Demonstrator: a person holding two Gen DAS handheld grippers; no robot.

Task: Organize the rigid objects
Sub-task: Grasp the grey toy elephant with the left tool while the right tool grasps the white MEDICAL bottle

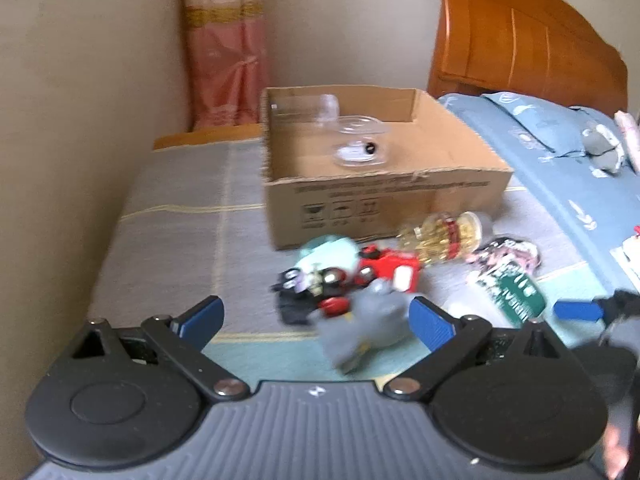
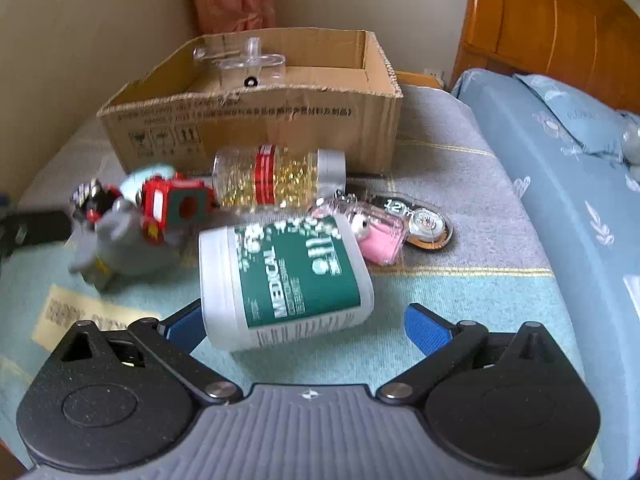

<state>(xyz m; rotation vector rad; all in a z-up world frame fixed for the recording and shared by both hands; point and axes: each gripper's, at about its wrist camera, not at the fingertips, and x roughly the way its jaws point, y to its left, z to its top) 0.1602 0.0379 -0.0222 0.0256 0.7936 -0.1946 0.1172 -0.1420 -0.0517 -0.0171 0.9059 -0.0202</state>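
Lying before one cardboard box [image 2: 256, 120] are two bottles [image 2: 280, 178] [image 2: 288, 280], both grippers' [image 1: 316, 320] [image 2: 300, 320] fingers spread.

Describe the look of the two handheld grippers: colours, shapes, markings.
Both look alike. The left gripper and right gripper each have a ribbed grey body bearing a small white emblem, two round black discs at its sides, black linkage arms with silver rivets, and blue-padded fingers. No cables or sleeves show.
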